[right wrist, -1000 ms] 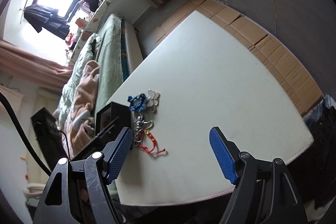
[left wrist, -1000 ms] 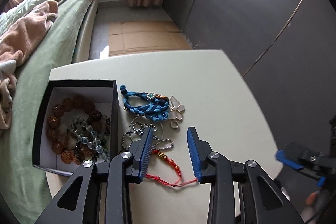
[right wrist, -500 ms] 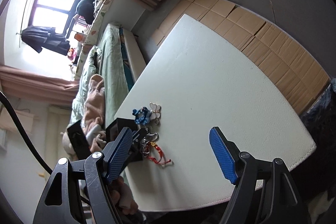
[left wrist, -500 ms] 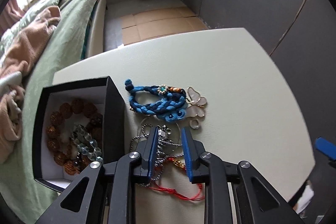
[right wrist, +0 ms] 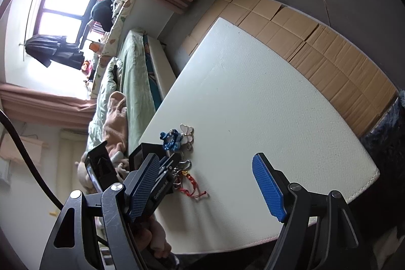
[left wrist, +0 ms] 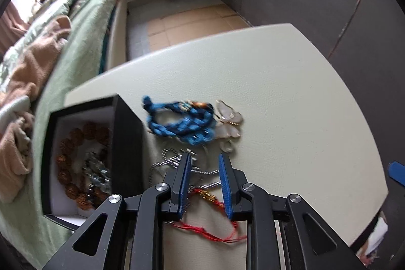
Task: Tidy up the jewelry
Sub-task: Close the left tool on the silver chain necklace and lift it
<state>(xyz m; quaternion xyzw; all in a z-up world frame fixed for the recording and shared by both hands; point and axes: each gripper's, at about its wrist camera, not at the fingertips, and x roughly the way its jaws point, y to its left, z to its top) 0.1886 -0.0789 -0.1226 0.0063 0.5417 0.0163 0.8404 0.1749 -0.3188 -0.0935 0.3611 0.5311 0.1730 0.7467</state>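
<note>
1. The left tool [left wrist: 203,182] points down over the silver chain [left wrist: 167,163] and the red cord bracelet [left wrist: 215,232]. Its jaws are narrowed around the tangle, with a gap still showing; I cannot tell whether the pads pinch anything.
2. The right tool [right wrist: 205,190] hangs wide open and empty above the bench [right wrist: 253,98].
3. The loose pieces lie just beside the black box [left wrist: 126,143], which already holds bead bracelets [left wrist: 73,143].
4. The chain is probably light, limp and slippery; pinch a bunched part, since one strand may slide out or drag the red cord along.
5. The blue braided bracelet [left wrist: 182,123] is soft; the butterfly pendant [left wrist: 227,120] looks fragile.
</note>
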